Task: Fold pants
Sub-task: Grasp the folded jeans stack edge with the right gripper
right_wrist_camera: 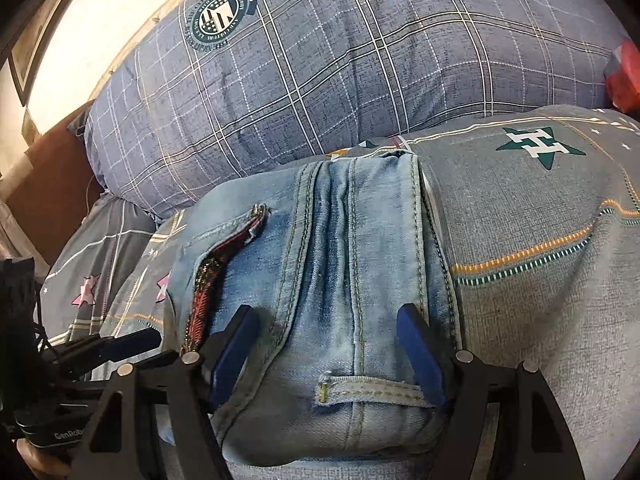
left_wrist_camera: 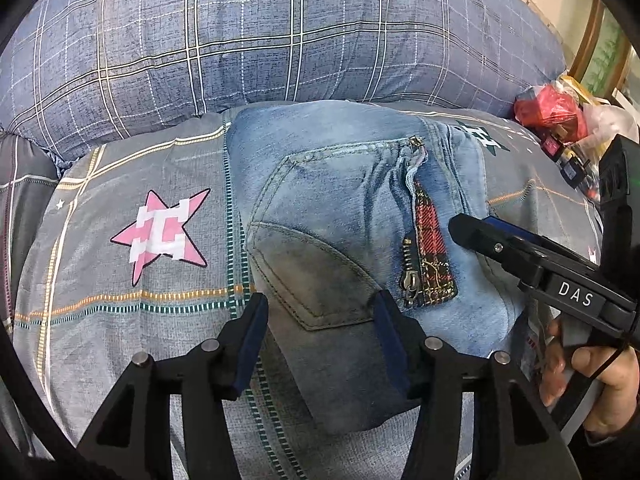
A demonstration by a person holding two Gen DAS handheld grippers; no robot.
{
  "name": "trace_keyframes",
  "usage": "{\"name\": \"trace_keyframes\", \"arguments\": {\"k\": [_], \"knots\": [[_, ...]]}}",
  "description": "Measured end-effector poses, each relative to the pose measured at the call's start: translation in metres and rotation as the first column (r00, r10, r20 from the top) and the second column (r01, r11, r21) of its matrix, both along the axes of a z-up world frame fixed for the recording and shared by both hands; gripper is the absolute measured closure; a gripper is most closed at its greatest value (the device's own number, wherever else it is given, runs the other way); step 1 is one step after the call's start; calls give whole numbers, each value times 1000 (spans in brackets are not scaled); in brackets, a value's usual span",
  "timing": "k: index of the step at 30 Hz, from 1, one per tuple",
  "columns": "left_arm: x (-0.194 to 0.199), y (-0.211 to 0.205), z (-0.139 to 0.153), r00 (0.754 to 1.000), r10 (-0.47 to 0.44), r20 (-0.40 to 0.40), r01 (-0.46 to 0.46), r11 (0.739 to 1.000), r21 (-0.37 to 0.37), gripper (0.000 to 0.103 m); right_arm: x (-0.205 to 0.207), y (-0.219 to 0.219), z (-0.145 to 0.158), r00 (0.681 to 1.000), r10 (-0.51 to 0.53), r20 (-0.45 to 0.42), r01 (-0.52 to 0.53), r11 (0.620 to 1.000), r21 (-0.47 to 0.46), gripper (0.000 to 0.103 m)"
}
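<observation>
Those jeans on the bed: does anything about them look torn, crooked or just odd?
One thing stands out. On the folded jeans, a decorative zipper beside the back pocket gapes open, showing red plaid lining, with a frayed edge at its top. It looks like styling, not damage. The fold itself sits compact on the grey quilt.

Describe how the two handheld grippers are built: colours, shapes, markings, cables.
Both are black frames of triangular cut-out linkages with round silver pivot pins, ending in flat blue finger pads. The left gripper has a thin black cable curving along its left side. The right gripper, seen from the side in the left view, carries white "DAS" lettering; a dark sleeve cuff shows behind it.
</observation>
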State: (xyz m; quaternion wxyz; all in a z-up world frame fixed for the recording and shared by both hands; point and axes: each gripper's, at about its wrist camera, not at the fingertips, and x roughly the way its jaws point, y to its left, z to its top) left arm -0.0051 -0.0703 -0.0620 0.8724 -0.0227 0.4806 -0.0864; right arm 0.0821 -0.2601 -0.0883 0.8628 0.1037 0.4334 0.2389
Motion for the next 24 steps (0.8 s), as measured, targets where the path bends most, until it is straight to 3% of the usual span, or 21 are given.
{"name": "trace_keyframes", "arguments": {"k": [7,15,24], "knots": [[1,7,-3,1000,24,-8,-24,999,-29,40,-1,1,0,1000,-2,4,2,1000,-2,27],[3,25,-5,996,73,-44,-77,990,-122,33,0,-1,1,1000,-4,-5,4,1000,8,27],[6,26,6,994,105,-36,-108,987,-123,33,-1,-5,4,1000,-12,-16,12,999,33,27]]}}
